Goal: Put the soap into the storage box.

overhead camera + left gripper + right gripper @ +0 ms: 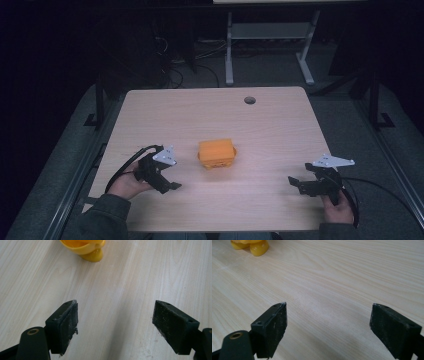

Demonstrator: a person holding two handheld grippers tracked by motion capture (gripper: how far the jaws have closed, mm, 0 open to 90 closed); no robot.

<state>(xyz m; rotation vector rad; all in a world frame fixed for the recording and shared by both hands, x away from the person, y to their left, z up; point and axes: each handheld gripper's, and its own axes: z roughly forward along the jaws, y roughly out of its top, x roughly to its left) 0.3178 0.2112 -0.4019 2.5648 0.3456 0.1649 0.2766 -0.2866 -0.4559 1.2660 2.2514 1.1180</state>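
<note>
An orange box-like object point(217, 153) with a yellow underside stands near the middle of the light wood table point(270, 125). My left gripper point(170, 187) is held at the front left, open, with bare wood between its jaws; the yellow base of the object point(86, 250) sits ahead of it at the top of the left gripper view. My right gripper point(296, 184) is at the front right, also open and holding nothing. The object's yellow base point(252, 246) lies far off in the top left corner of the right gripper view.
A round cable hole point(249, 100) is set near the table's far edge. Behind the table stand a white desk frame point(270, 45) and loose cables point(170, 65) on the dark floor. Black cables trail from both grippers over the table's front edge.
</note>
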